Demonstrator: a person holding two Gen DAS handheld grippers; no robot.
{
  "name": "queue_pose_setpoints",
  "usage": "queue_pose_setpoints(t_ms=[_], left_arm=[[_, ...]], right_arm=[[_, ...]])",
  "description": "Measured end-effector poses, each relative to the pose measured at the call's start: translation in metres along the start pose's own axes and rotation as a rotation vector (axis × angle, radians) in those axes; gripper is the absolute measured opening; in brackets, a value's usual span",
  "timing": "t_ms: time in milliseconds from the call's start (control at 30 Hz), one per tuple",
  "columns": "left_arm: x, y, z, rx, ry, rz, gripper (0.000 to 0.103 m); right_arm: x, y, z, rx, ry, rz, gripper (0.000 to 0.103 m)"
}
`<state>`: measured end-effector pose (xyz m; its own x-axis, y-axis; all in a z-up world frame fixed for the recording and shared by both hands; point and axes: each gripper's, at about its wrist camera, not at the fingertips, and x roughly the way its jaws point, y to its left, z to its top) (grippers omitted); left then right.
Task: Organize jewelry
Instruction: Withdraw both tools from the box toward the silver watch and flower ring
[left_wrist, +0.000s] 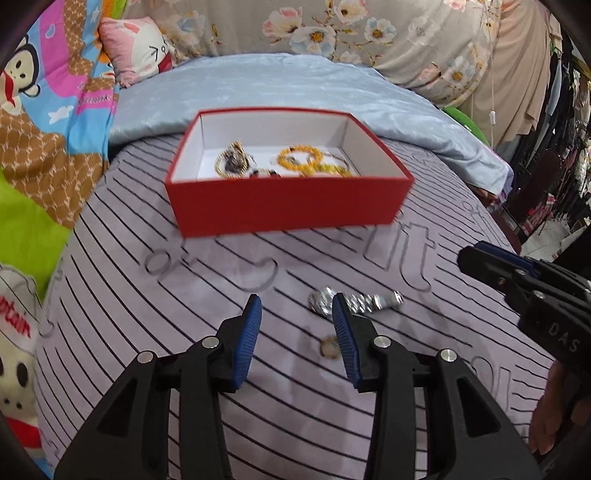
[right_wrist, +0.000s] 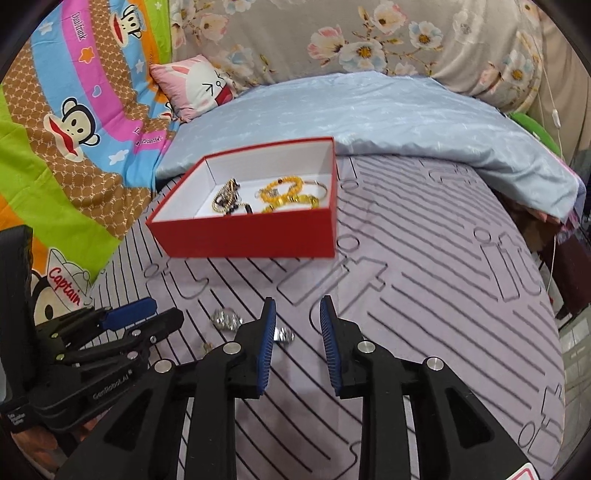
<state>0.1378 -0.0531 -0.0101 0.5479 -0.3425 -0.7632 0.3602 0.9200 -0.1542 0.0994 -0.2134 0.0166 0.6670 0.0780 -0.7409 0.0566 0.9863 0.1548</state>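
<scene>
On the striped mat, just ahead of my left gripper (left_wrist: 297, 314), lies the silver watch (left_wrist: 354, 302), its long axis across the view. Both grippers are part-open and empty; the right gripper (right_wrist: 297, 317) is equally near. Only the left view shows the small ring (left_wrist: 328, 348) clearly; the red box (left_wrist: 288, 199) sits beyond.
</scene>
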Motion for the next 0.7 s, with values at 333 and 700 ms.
queue_pose_setpoints(t_ms=[333, 700], left_arm=[[0.015, -0.029, -0.025, 0.031, 0.059, -0.038, 0.038], [0.021, -0.008, -0.028, -0.019, 0.061, 0.017, 0.034]], right_arm=[[-0.003, -0.019, -0.020, 0.064, 0.026, -0.008, 0.025], [0.004, -0.010, -0.026, 0.055, 0.046, 0.024, 0.025]])
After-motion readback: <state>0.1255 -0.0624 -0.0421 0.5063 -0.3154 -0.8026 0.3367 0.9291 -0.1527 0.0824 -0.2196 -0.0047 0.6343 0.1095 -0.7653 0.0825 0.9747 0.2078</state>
